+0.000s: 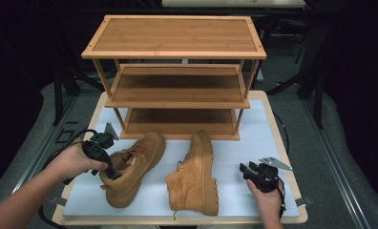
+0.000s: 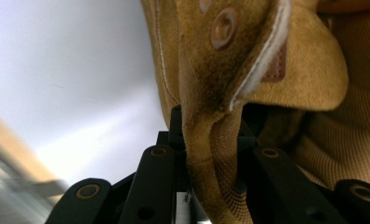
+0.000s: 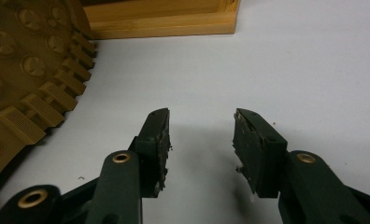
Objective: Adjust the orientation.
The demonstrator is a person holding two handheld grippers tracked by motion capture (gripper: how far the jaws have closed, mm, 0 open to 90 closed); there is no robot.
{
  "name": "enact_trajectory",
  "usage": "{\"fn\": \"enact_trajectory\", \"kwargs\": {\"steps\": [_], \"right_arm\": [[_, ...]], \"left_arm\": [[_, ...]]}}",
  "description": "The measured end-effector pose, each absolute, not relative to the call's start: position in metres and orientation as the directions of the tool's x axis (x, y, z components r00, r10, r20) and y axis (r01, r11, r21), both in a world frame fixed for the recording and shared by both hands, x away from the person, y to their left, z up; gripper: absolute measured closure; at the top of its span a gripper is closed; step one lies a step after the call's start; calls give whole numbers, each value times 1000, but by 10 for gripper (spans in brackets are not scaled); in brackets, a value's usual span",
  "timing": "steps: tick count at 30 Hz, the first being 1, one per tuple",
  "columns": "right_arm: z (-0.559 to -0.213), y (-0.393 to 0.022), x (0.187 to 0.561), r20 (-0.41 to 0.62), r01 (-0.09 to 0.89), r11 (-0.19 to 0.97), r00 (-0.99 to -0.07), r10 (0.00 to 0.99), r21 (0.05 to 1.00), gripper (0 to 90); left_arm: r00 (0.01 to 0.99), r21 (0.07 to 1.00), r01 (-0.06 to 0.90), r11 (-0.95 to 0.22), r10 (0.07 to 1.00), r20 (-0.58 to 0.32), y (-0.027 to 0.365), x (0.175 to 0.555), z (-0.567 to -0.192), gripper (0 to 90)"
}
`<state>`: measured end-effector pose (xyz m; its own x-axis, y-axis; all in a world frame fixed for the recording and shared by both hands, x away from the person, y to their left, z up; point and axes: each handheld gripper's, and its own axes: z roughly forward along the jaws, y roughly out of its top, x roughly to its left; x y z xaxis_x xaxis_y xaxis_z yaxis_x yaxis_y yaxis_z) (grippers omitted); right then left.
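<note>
On the desk [image 1: 254,138], with the left hand-held gripper [image 1: 111,172] clamped on the left boot's [image 1: 134,164] collar, lift squarely toward the shoe rack [image 1: 177,76]; right hand-held gripper [image 3: 201,140] stands apart, idle.

The tan suede boot [image 1: 130,171] stands upright on the white mat, toe toward the rack.

Left gripper [image 1: 110,172] at left boot [image 1: 132,167] collar, right gripper [image 1: 246,171] beside tipped right boot [image 1: 196,174], shoe rack [image 1: 175,76] behind

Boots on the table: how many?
2. The left boot lies by the left gripper, whose jaws clasp its collar; the right boot lies on its side mid-table.
</note>
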<state>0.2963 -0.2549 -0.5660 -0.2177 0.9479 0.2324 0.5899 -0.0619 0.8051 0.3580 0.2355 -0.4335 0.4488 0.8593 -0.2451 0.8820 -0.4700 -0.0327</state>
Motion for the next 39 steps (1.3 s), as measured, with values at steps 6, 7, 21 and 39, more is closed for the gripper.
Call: {"fn": "enact_trajectory", "kwargs": {"steps": [6, 7, 21, 39], "right_arm": [[-566, -255, 296, 231, 589, -61, -218, 948, 806, 554], [-566, -255, 296, 231, 589, -62, -217, 948, 806, 554], [-566, -256, 296, 243, 592, -76, -208, 947, 803, 555], [-565, -257, 295, 244, 596, -78, -203, 948, 799, 555]], "left_arm": [[394, -10, 908, -418, 863, -317, 240, 354, -429, 783], [380, -8, 914, -406, 861, -338, 241, 354, -429, 783], [231, 54, 969, -241, 807, -543, 265, 351, -411, 789], [174, 89, 984, -153, 743, -646, 283, 338, -361, 788]]}}
